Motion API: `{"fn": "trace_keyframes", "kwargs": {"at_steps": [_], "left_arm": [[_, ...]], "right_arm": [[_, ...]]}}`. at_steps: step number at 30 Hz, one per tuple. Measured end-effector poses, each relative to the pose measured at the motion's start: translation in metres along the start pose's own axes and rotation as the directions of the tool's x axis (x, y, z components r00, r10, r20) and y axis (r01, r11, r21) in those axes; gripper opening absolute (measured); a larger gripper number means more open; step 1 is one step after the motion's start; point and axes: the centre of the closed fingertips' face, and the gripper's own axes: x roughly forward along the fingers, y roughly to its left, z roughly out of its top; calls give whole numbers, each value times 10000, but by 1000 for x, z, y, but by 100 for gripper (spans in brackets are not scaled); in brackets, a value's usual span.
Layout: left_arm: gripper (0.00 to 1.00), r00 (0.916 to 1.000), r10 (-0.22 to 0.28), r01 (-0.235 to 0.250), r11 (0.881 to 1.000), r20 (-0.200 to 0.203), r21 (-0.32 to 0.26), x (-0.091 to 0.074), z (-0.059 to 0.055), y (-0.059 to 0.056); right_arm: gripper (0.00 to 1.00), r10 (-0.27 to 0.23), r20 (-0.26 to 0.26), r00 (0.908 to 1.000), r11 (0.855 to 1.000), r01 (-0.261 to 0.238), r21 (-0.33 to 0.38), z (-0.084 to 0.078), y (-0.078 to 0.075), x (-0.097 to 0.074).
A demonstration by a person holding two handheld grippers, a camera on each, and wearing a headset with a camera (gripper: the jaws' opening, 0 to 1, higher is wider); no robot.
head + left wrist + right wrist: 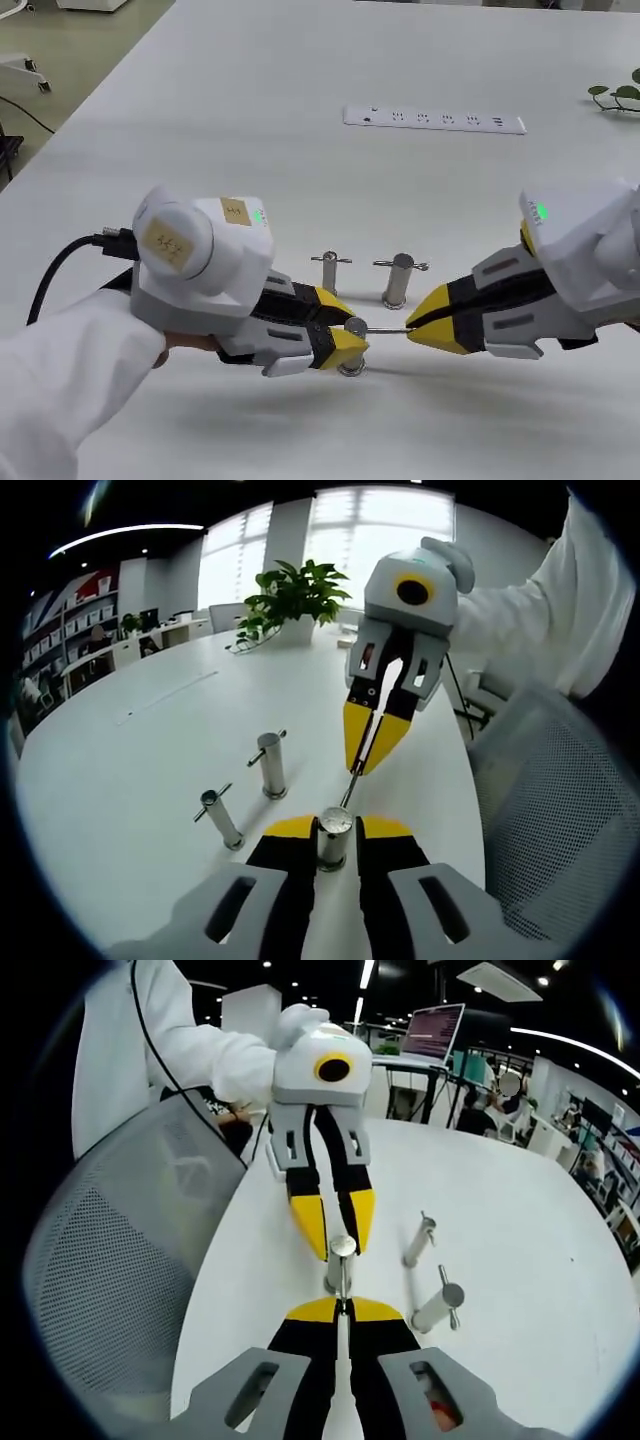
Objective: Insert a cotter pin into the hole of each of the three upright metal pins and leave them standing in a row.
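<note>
Currently the left gripper point(345, 338) is clenched around a short upright steel pin with a flat round cap point(334, 825). Its yellow-tipped jaws press the shaft from both sides, and the pin's foot rests on the white tabletop point(250, 130). Opposite it, the right gripper point(413, 325) pinches one end of a thin silver wire cotter pin point(385, 329) and holds it level. The wire's free end meets the steel pin just under the cap; whether it has entered the hole I cannot tell. Just behind stand two more capped steel pins point(329, 272) point(398, 281), side by side but not touching, each with a cotter pin crossing its top. Farther back on the tabletop lie a long white power strip point(435, 120) and a green leafy plant point(618, 95).
</note>
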Motion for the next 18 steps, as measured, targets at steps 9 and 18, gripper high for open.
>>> {"fn": "trace_keyframes", "kwargs": {"at_steps": [9,18], "left_arm": [[11,10000,-76,76,9999,-19,-127,1,1,-1],[11,10000,-63,63,10000,-13,36,2,1,0]], "right_arm": [[0,211,183,9996,9997,-209,-104,12,0,17],[0,302,148,9994,9981,-294,-535,19,-3,25]]}}
